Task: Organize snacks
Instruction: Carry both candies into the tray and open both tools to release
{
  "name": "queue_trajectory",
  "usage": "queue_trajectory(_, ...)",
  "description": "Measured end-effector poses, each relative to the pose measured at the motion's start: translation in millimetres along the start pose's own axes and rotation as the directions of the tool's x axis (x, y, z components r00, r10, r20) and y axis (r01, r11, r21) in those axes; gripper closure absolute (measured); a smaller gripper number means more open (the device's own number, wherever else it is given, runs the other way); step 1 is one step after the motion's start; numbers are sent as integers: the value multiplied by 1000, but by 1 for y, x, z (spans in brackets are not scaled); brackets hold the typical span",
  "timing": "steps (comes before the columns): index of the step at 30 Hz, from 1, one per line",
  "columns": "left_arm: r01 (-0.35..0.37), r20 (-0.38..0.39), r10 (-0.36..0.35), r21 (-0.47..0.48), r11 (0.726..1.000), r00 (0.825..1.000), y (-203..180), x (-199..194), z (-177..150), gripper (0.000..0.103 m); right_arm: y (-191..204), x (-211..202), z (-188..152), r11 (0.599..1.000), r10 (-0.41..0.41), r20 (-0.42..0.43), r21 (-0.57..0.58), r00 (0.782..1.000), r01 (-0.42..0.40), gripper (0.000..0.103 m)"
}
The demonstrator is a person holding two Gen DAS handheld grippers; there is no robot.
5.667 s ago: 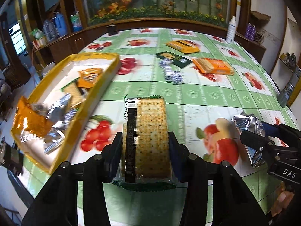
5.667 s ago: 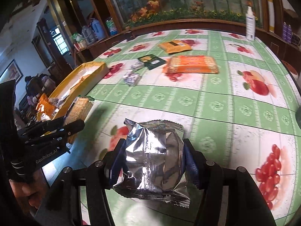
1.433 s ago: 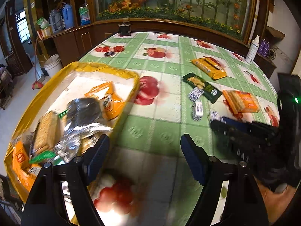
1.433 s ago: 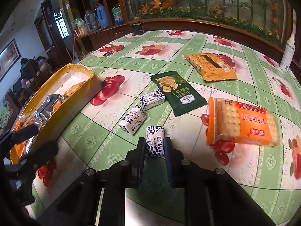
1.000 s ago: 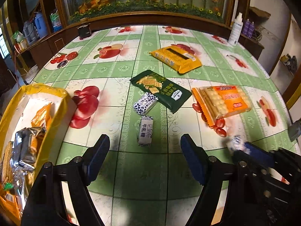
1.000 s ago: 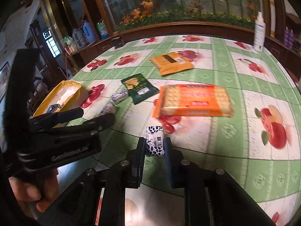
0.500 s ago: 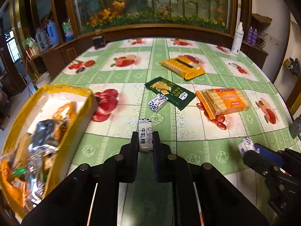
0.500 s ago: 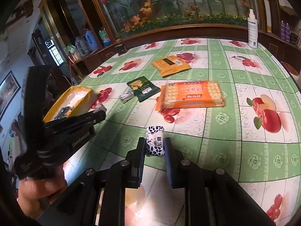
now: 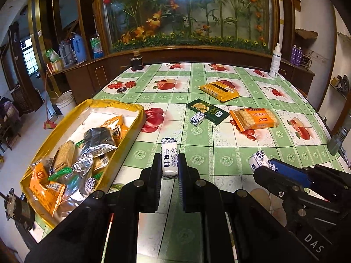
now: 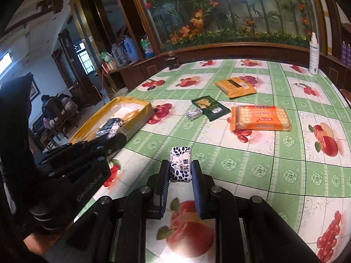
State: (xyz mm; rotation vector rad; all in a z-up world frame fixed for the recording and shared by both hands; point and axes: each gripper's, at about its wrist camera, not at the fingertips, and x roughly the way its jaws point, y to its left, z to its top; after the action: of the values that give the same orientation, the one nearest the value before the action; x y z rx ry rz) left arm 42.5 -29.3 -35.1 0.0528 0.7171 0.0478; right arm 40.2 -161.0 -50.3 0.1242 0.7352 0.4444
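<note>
My left gripper (image 9: 169, 160) is shut on a white and blue nougat candy (image 9: 169, 156) and holds it above the table, just right of the yellow tray (image 9: 131, 106). The tray holds several snack packs. My right gripper (image 10: 180, 168) is shut on a second nougat candy (image 10: 181, 164) above the table; it also shows in the left wrist view (image 9: 260, 161). On the table lie a third candy (image 9: 197, 118), a green packet (image 9: 207, 110), an orange cracker pack (image 9: 254, 118) and a yellow packet (image 9: 219, 89).
The table carries a green fruit-print cloth (image 9: 197, 153). A white spray bottle (image 9: 275, 60) and a dark jar (image 9: 136, 62) stand at its far edge. A wooden cabinet with a flower display runs behind. The left gripper body (image 10: 72, 164) is at the left of the right wrist view.
Both grippers have risen and pulled back a little with their candies. The left one now sits nearer the yellow tray. Earlier the left gripper was open and closed on its candy.
</note>
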Motion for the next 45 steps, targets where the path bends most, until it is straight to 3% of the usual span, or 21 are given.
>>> queue_trajectory(15, -19, 24, 20, -39, 999, 1000, 22, -19, -9, 92, 35, -10, -3, 997, 30, 17, -65, 999, -29, 82)
queue_trajectory(30, -42, 6, 42, -94, 995, 999, 56, -17, -17, 92, 44, -1, -3, 994, 26, -7, -103, 1000, -26, 83)
queue_trajectory(45, -156, -11, 157, -182, 971, 988, 126, -8, -10, 92, 107, 42, 35, 970, 147, -26, -193, 989, -149, 83)
